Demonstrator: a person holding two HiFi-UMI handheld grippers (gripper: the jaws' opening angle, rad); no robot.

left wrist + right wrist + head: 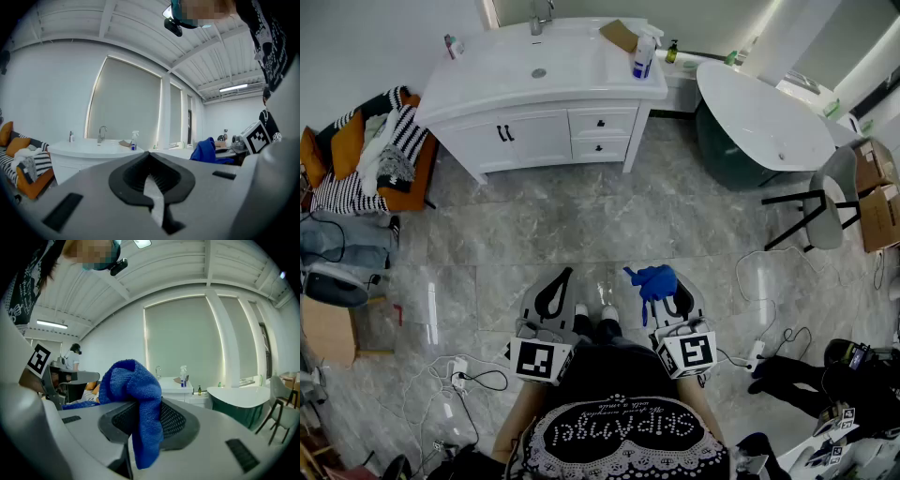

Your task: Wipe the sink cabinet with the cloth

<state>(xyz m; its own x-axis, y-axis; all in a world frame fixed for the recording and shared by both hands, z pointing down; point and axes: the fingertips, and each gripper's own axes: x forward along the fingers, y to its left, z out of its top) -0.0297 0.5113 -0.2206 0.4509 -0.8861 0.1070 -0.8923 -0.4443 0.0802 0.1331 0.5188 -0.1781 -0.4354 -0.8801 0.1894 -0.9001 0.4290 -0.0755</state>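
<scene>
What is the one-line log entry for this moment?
stage: wiping not begun | right gripper: shut on blue cloth | left gripper: shut, empty | sink cabinet: ahead, not reached

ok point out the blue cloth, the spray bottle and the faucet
blue cloth (654, 281), head view, on its bunched middle
spray bottle (642, 62), head view, on its labelled body
faucet (540, 19), head view, on its upright stem
</scene>
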